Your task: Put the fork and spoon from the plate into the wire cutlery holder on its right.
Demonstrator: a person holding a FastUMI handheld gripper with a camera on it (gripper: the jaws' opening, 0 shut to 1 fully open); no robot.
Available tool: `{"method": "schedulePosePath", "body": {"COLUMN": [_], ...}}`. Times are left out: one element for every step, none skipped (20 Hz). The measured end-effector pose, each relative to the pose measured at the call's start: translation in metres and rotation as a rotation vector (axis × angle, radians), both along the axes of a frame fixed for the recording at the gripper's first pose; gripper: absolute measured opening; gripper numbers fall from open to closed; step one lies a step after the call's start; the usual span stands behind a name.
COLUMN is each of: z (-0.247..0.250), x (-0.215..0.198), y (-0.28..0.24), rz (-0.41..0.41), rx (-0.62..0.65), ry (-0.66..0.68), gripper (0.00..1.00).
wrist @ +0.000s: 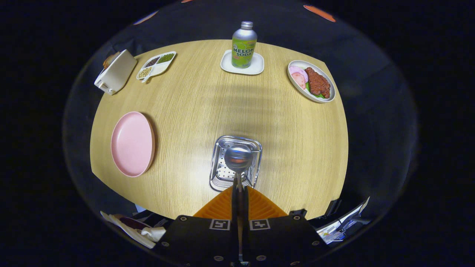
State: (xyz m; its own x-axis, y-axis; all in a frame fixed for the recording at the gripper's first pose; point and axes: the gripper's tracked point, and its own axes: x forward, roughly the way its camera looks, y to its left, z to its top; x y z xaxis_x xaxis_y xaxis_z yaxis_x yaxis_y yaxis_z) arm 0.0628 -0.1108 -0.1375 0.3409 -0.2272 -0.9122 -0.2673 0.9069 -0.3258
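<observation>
Fingers (240, 198) pinch one spoon (238, 158) right over the one wire holder (252, 168). One pink plate (132, 144) sits at nine o'clock from it.

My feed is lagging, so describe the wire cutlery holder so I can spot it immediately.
On the round wooden table, find the pink plate; the wire cutlery holder stands to its right, just ahead of the claw, which is shut on a spoon. It alone is shiny metal, square and perforated.
</observation>
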Motion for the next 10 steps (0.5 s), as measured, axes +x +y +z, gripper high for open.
{"method": "schedulePosePath", "body": {"z": [-0.004, -0.005, -0.008, -0.01, -0.011, -0.011, -0.011, -0.008, -0.008, -0.002], "x": [0.001, 0.003, 0.005, 0.006, 0.006, 0.008, 0.009, 0.012, 0.011, 0.015], "y": [0.003, 0.004, 0.005, 0.006, 0.006, 0.008, 0.011, 0.014, 0.015, 0.019], "rz": [0.003, 0.007, 0.012, 0.018, 0.026, 0.033, 0.034, 0.028, 0.025, 0.029], "rx": [-0.006, -0.01, -0.013, -0.017, -0.021, -0.022, -0.014, -0.004, 0.013, 0.026], "ry": [0.012, 0.021, 0.027, 0.033, 0.037, 0.035, 0.03, 0.02, 0.007, -0.019], "gripper": [0.04, 0.05, 0.06, 0.06, 0.06, 0.08, 0.08, 0.11, 0.2, 0.31]}}
